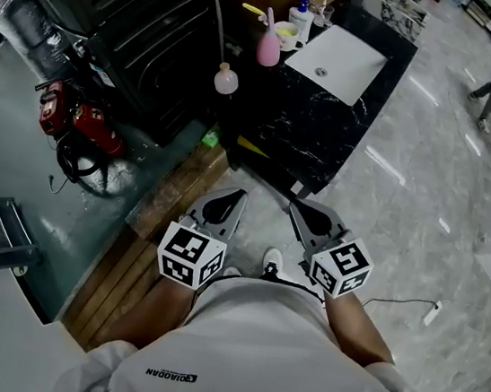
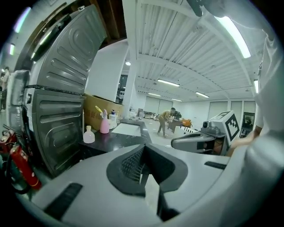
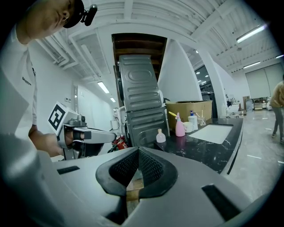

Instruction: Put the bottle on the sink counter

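As left claw (image 1: 234, 196) and right claw (image 1: 298, 207) are pressed together, empty, well short of the desk (image 1: 301, 126) where a bottle (image 1: 226, 79) stands, keep clear of its edge, coming or going.

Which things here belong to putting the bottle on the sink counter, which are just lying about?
Job: sink counter; small pink bottle (probably the one, already standing on it); left gripper, right gripper, both shut, empty.
Lying about: pink spray bottle; white pump bottle; fire extinguishers.
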Demonstrator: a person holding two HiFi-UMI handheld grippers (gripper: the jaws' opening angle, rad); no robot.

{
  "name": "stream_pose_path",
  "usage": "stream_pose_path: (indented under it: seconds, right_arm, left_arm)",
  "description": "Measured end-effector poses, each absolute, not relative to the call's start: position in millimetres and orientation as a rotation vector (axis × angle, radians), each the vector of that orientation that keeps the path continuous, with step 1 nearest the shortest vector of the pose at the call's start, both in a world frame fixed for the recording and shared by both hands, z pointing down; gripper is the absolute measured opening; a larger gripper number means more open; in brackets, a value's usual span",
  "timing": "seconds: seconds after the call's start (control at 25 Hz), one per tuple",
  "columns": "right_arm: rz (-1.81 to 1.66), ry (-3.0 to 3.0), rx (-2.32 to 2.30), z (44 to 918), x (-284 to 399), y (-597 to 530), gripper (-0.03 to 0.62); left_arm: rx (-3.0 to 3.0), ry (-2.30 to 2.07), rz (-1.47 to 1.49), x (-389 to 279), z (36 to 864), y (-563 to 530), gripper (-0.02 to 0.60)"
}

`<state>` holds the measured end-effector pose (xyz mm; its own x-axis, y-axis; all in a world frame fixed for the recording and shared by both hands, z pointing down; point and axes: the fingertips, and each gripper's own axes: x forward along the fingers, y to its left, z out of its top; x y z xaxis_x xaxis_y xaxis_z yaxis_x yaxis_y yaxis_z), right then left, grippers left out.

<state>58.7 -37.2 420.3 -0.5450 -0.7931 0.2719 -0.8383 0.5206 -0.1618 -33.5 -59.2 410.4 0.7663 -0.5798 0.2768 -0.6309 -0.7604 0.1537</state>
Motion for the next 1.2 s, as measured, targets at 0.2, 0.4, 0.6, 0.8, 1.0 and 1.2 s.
stream_pose_path:
  seconds: [0.2, 0.4, 0.6, 0.8, 1.0, 1.2]
  right_arm:
    - [0.403, -2.594, 1.405, 420.5, 58.5, -35.3, 0.040]
    - [0.400, -2.596, 1.403, 421.0, 57.4, -35.3, 0.040]
    - [0.397, -2.591, 1.401, 418.9, 58.0, -35.9, 0.040]
    - [0.393, -2.589, 1.394, 417.6, 58.4, -34.9, 0.040]
    - [0.390, -2.592, 1.385, 416.8, 59.1, -34.4, 0.040]
    - [0.387, -2.594, 1.381, 416.7, 59.0, -34.5, 0.040]
  left_arm:
    - [2.743, -0.941, 0.329, -29.4, 411.7, -54.6, 0.014]
    - [2.743, -0.940, 0.325, -30.7, 410.5, -54.5, 0.014]
    - [2.740, -0.941, 0.324, -32.9, 409.5, -55.4, 0.014]
    - [2.744, -0.943, 0.327, -33.0, 408.5, -55.3, 0.014]
    - [2.749, -0.946, 0.323, -30.9, 406.2, -54.9, 0.014]
    - [2.748, -0.949, 0.321, -30.5, 406.6, -53.8, 0.014]
